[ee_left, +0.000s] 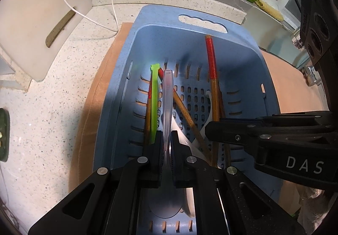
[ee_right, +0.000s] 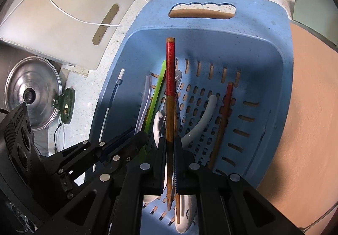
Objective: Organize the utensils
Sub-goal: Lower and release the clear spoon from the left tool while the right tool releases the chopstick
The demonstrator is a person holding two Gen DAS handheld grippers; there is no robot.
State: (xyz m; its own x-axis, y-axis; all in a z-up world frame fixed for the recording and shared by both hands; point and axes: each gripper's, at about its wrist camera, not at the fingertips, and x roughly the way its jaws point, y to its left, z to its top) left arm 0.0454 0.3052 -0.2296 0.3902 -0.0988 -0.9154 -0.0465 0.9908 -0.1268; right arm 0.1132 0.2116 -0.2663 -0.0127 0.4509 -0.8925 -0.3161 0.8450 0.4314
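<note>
We've got both grippers down inside the blue basket (ee_left: 243, 49) on the speckled worktop (ee_left: 52, 120). The left gripper (ee_left: 166, 150) has its jaws clamped on a clear plastic spoon (ee_left: 168, 99), handle pointing to 12 o'clock. The right gripper (ee_right: 170, 150) has its jaws pinched on a red-topped chopstick (ee_right: 170, 78) (also pointing to 12). A green utensil (ee_left: 153, 104) lies just at 9 o'clock of the spoon, and a white spoon (ee_right: 202, 120) sits in the basket at 3 o'clock of the chopstick.

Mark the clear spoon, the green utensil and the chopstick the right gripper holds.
clear spoon (ee_left: 168, 95), left wrist view, mid handle
green utensil (ee_left: 154, 97), left wrist view, mid handle
chopstick (ee_right: 170, 70), right wrist view, red upper section
</note>
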